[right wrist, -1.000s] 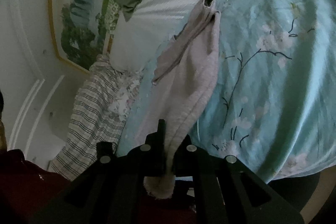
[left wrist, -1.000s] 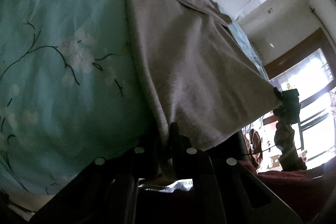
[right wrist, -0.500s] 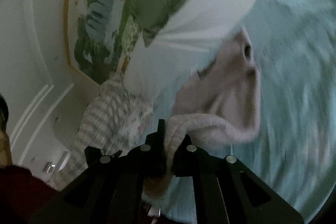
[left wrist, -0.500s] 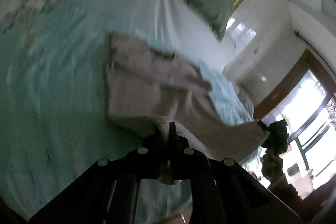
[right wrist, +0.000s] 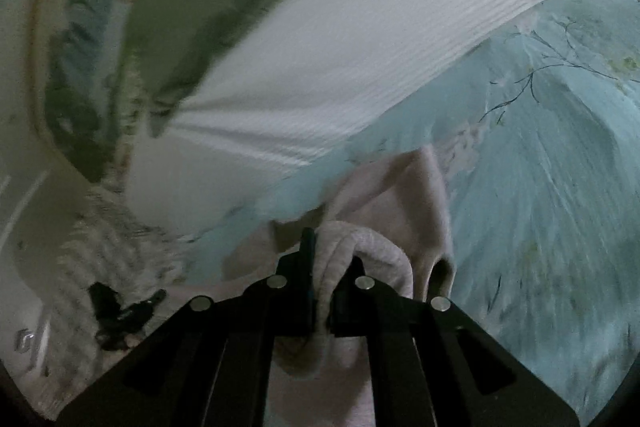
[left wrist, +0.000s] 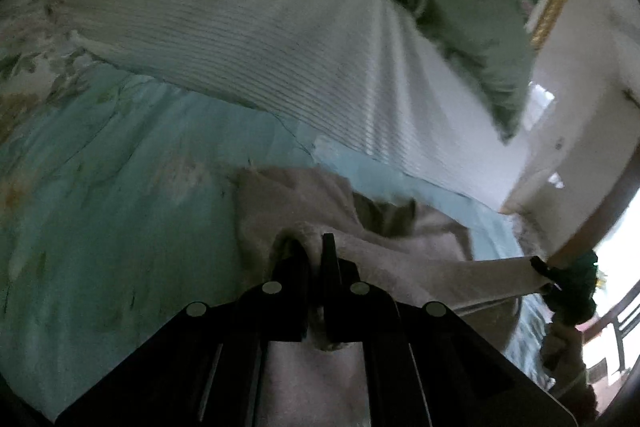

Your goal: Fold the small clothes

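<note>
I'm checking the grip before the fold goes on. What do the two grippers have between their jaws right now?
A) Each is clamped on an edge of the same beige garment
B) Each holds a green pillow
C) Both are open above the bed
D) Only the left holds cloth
A: the left gripper and right gripper are each shut on bunched fabric of the beige garment.

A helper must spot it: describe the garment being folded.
On the blue floral bedspread, below the white ribbed pillow, lies a pale beige garment. It is the only plain fabric there, pinched at its near edge by both grippers.
</note>
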